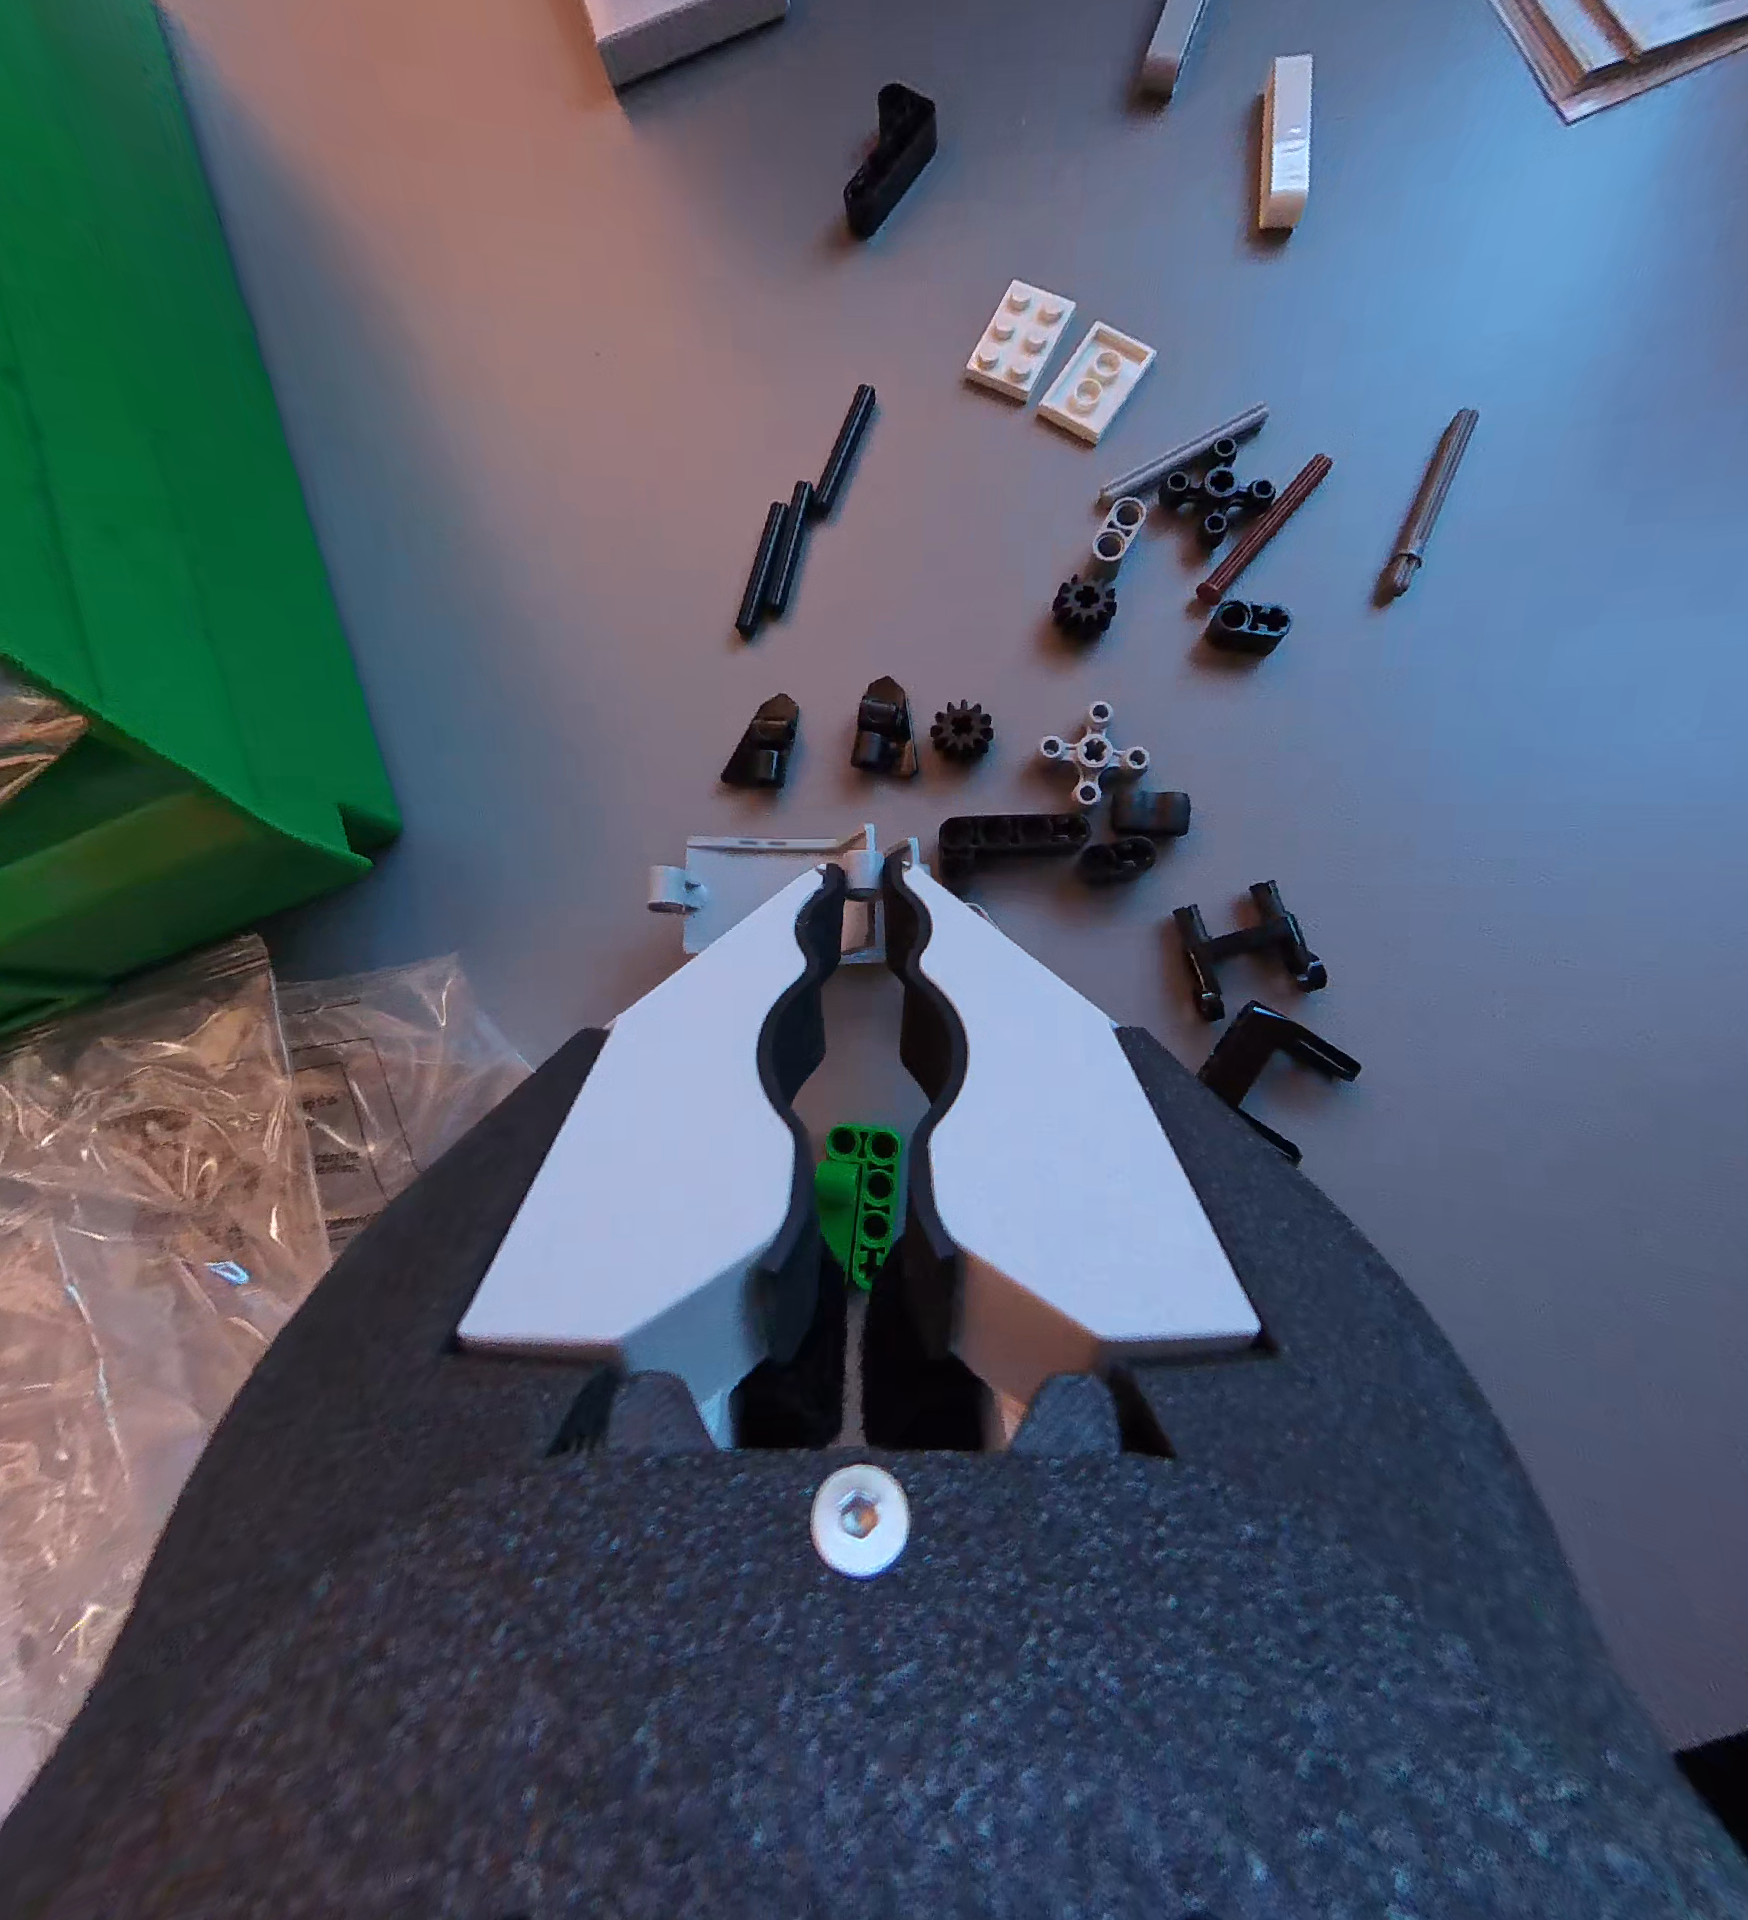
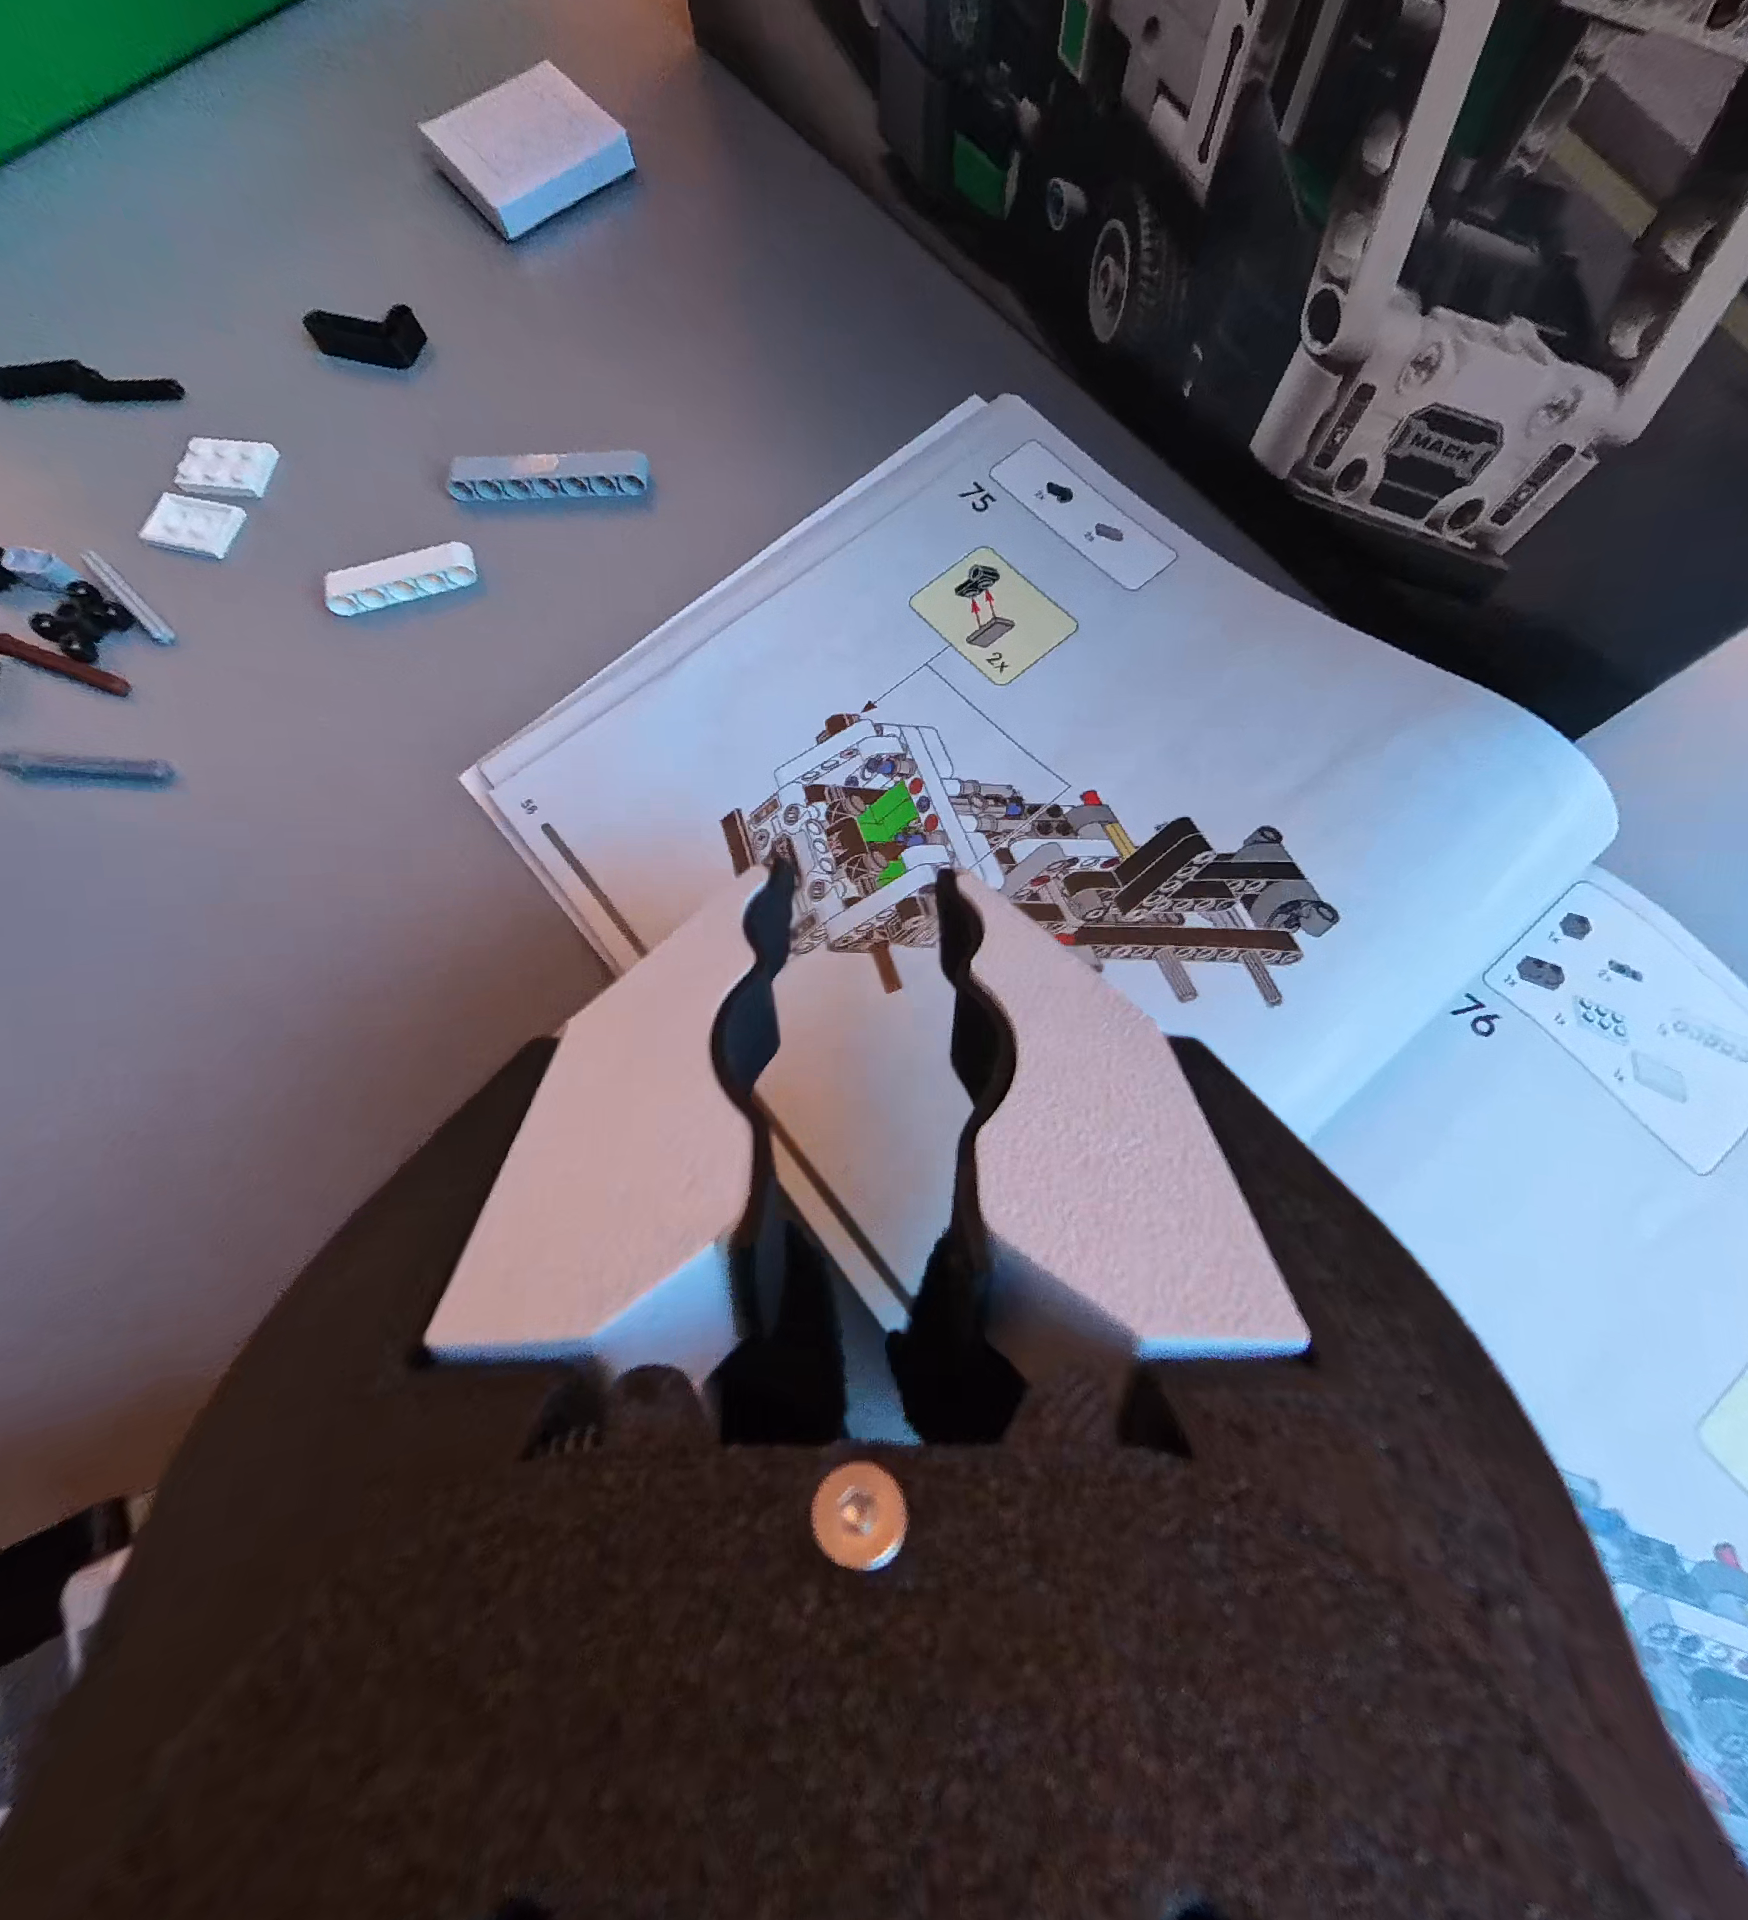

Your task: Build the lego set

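Note:
In the left wrist view my left gripper (image 1: 864, 881) has its tips closed on a light grey panel piece (image 1: 714, 883) that sits at the near edge of the spread of parts. A green beam (image 1: 865, 1195) shows below, through the gap between the fingers. Several loose parts lie on the grey table (image 1: 558, 416): two white plates (image 1: 1057, 364), black axles (image 1: 797, 520), black gears and connectors (image 1: 1088, 603). In the right wrist view my right gripper (image 2: 859, 894) is open and empty, hovering over the open instruction booklet (image 2: 1213, 727).
A green box (image 1: 101, 468) and clear plastic bags (image 1: 101, 1195) lie at the left. The set's box (image 2: 1317, 229) stands behind the booklet. A white block (image 2: 527, 145), a grey beam (image 2: 548, 478) and a white beam (image 2: 397, 579) lie left of the booklet. Spacing between my two grippers at the tips: around 35 cm. From either gripper's tips it is about 25 cm to the white block (image 2: 527, 145).

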Tool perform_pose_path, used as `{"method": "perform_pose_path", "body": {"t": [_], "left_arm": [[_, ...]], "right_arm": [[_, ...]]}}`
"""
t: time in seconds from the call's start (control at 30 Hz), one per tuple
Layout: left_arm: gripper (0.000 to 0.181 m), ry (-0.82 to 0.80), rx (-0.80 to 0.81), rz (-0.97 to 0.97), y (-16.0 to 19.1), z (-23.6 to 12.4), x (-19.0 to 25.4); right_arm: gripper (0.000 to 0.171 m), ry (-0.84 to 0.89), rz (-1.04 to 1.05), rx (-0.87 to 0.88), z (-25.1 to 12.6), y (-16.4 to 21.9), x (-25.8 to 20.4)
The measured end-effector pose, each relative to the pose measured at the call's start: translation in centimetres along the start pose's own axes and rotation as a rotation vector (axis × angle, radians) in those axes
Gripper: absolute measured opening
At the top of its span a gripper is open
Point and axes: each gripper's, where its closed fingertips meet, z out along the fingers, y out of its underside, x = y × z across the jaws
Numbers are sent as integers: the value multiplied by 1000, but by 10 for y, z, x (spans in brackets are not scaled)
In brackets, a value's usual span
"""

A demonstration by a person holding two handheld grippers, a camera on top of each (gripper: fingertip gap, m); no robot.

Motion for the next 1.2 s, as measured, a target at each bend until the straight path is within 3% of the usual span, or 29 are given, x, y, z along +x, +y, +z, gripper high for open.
{"method": "perform_pose_path", "body": {"t": [0.57,1.2], "left_arm": [[13,31,8,-45,-1,5,-3],[18,79,150,-45,-39,-9,8]], "right_arm": [[27,23,11,11,-4,1,6],[27,21,-2,6,-5,4,5]]}}
